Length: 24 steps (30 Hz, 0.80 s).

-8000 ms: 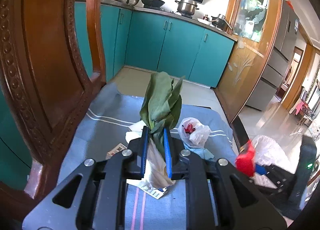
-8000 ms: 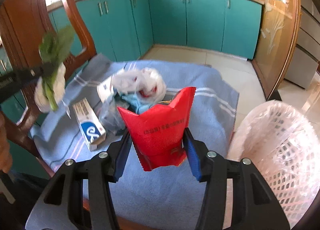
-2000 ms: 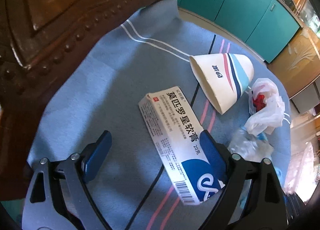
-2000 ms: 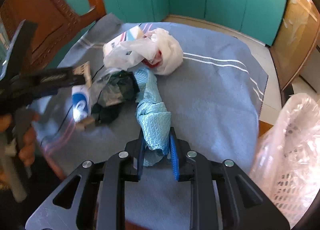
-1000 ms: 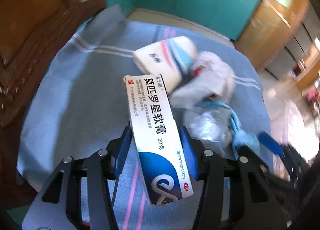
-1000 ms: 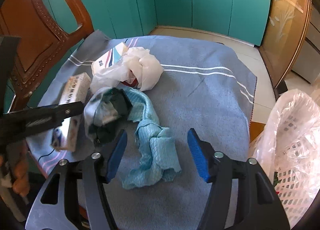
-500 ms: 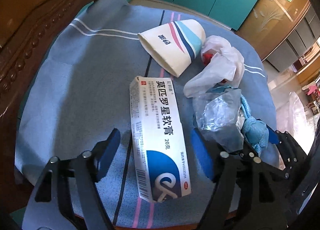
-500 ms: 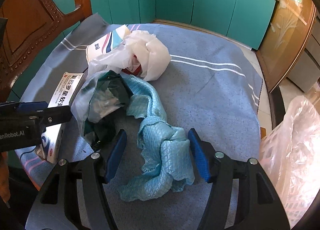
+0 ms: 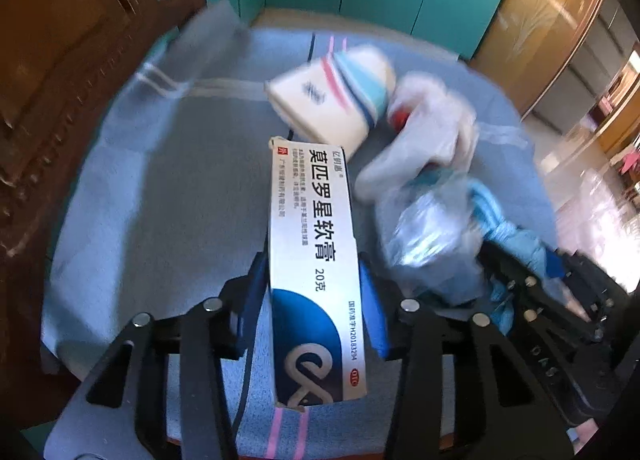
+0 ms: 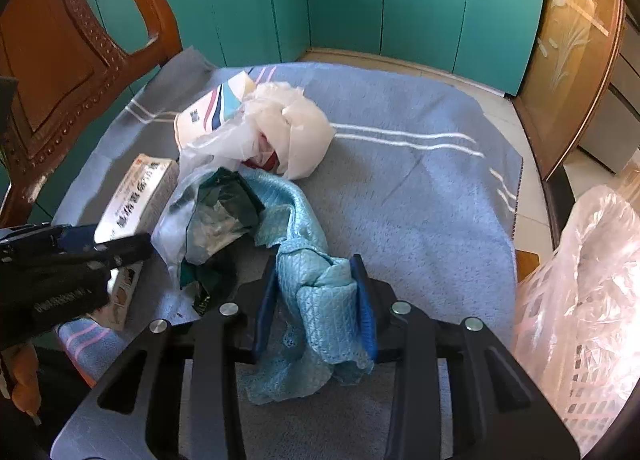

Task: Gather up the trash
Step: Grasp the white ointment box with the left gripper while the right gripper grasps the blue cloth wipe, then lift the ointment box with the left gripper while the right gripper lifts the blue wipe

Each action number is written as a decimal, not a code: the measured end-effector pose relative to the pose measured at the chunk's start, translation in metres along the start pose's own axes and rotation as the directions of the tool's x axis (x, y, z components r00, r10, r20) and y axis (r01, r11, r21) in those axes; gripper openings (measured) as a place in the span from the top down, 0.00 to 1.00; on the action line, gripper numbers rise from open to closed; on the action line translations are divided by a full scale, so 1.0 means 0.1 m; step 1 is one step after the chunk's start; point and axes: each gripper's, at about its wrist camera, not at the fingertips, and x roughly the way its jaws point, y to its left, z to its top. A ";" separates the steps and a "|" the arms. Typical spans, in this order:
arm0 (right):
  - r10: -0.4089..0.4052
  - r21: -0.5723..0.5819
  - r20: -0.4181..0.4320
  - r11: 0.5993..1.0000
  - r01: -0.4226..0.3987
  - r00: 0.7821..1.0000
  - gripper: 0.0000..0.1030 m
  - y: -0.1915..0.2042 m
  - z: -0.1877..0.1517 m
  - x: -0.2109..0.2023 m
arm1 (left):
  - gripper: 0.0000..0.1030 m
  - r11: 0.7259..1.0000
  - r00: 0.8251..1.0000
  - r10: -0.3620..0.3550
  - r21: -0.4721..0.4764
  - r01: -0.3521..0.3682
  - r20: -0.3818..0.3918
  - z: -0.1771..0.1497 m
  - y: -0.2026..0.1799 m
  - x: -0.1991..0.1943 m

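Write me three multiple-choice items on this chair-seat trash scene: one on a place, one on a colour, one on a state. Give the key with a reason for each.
1. Where does the paper cup lie?
A. In the basket
B. On the blue blanket, behind the white plastic bag
C. On the floor

2. What colour is the cloth between the right gripper fingers?
A. Light blue
B. Red
C. Yellow

3. What sits between the left gripper fingers?
A. Nothing
B. The paper cup
C. The ointment box

Key:
1 B: the right wrist view shows the cup on its side on the blanket, partly hidden by the bag.
2 A: the knitted cloth is light blue, with the jaws closing on it.
3 C: the left wrist view shows the white and blue box between the closing jaws.
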 end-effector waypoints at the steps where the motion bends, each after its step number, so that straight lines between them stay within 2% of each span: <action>1: 0.002 0.004 0.015 1.000 -0.002 1.000 0.65 -0.01 0.01 -0.04 | 0.55 1.000 1.000 -0.007 -0.007 0.007 0.027 0.03 0.02 -0.04; 3: 0.008 0.010 0.045 1.000 -0.008 0.999 0.66 -0.03 0.02 -0.14 | 0.55 0.999 0.996 -0.017 -0.028 0.020 0.087 0.06 0.07 -0.19; 8: 0.009 0.036 0.111 0.999 -0.013 0.994 0.66 -0.13 0.05 -0.39 | 0.55 0.998 0.989 -0.014 -0.055 0.022 0.145 0.09 0.08 -0.33; 12: 0.012 0.048 0.127 0.999 -0.018 0.992 0.66 -0.18 0.05 -0.46 | 0.55 0.999 0.986 0.008 -0.038 -0.002 0.166 0.03 0.03 -0.41; 24: -0.006 0.018 0.099 1.000 0.004 0.995 0.66 -0.08 0.03 -0.35 | 0.55 0.999 0.985 0.041 -0.003 -0.041 0.169 0.03 0.00 -0.42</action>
